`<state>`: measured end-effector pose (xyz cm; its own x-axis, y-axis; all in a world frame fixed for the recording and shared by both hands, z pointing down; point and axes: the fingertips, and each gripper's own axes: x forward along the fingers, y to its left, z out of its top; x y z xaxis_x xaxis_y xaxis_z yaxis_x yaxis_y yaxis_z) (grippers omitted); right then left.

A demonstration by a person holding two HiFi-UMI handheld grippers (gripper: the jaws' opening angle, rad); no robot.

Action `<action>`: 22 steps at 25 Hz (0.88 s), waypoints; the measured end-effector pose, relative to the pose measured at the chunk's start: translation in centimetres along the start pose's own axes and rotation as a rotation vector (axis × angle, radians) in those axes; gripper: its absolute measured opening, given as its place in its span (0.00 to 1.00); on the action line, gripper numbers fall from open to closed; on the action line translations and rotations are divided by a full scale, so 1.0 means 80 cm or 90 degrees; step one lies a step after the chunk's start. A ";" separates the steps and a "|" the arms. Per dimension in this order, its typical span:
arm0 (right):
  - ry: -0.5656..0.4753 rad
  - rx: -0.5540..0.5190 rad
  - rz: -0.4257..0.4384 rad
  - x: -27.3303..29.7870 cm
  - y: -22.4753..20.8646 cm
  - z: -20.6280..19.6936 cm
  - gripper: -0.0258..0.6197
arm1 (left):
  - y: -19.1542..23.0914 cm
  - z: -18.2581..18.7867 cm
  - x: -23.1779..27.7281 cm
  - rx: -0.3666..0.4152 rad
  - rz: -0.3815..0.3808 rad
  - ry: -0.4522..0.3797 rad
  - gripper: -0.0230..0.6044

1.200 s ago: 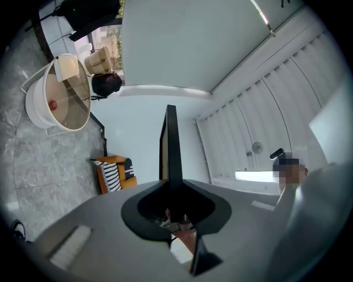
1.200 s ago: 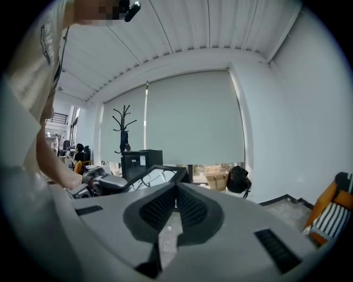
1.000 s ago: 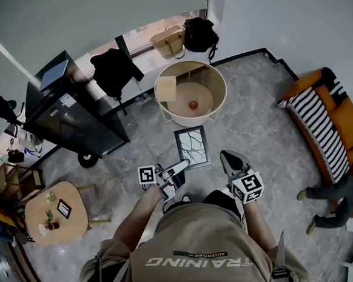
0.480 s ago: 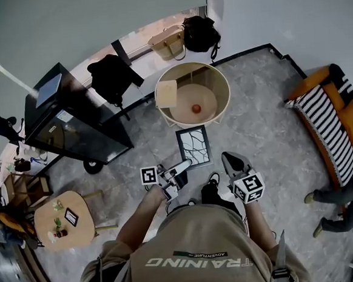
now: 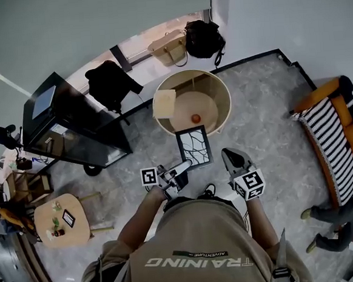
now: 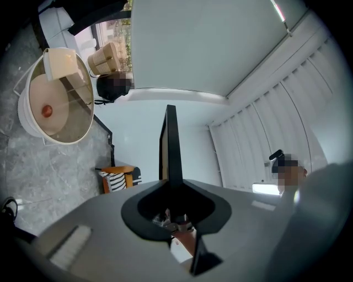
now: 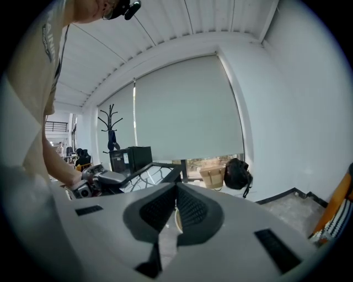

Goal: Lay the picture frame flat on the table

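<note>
The picture frame [image 5: 194, 147], black-edged with a cracked-line picture, is held in the air in front of the person, tilted, just short of the round cream table [image 5: 223, 97]. My left gripper [image 5: 181, 167] is shut on its lower left edge. In the left gripper view the frame [image 6: 170, 143] stands edge-on, rising out of the jaws of the left gripper [image 6: 175, 190]. My right gripper [image 5: 228, 154] hangs to the right of the frame, shut and empty. In the right gripper view the right gripper [image 7: 176, 193] shows its pads together, with the frame [image 7: 151, 175] beyond them.
The table has a raised rim and holds a small red ball [image 5: 195, 118] and a cream square object [image 5: 164, 103]. A black cabinet [image 5: 72, 124] stands at the left and an orange sofa [image 5: 340, 130] at the right. Bags [image 5: 169, 46] lie by the window. Another person's legs [image 5: 329, 232] show at the lower right.
The person has stepped toward the round table, which now lies right beyond the frame's top edge. The left gripper keeps its hold on the frame; the right stays shut.
</note>
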<state>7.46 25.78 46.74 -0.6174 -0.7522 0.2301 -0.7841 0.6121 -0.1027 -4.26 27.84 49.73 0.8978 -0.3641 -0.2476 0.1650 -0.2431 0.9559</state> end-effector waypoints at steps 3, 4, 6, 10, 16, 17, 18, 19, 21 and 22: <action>0.006 -0.022 0.011 0.016 -0.028 0.001 0.05 | 0.012 0.020 0.025 0.009 -0.005 -0.012 0.14; 0.010 -0.027 0.015 0.022 -0.032 0.001 0.05 | 0.016 0.025 0.029 0.006 -0.003 -0.017 0.14; 0.014 -0.026 0.026 0.031 -0.034 0.000 0.05 | 0.022 0.032 0.033 -0.002 0.000 -0.026 0.14; 0.023 -0.017 0.047 0.038 -0.033 -0.013 0.05 | 0.029 0.033 0.035 0.001 0.008 -0.029 0.14; 0.029 -0.008 0.052 0.087 -0.070 -0.003 0.05 | 0.060 0.078 0.045 -0.014 0.039 -0.024 0.13; 0.033 -0.006 0.051 0.100 -0.080 0.000 0.05 | 0.066 0.093 0.050 -0.019 0.038 -0.022 0.14; 0.036 -0.004 0.048 0.112 -0.089 0.002 0.05 | 0.071 0.106 0.054 -0.025 0.034 -0.021 0.14; 0.039 -0.004 0.044 0.123 -0.097 0.003 0.05 | 0.076 0.118 0.057 -0.032 0.031 -0.020 0.14; 0.046 -0.003 0.034 0.143 -0.111 0.007 0.05 | 0.089 0.141 0.062 -0.048 0.033 -0.017 0.13; 0.049 -0.002 0.028 0.153 -0.119 0.009 0.05 | 0.095 0.154 0.065 -0.053 0.037 -0.013 0.14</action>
<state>7.32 10.58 49.80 -0.6449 -0.7033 0.2991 -0.7556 0.6454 -0.1116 -3.33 13.05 53.76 0.8985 -0.3940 -0.1936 0.1466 -0.1463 0.9783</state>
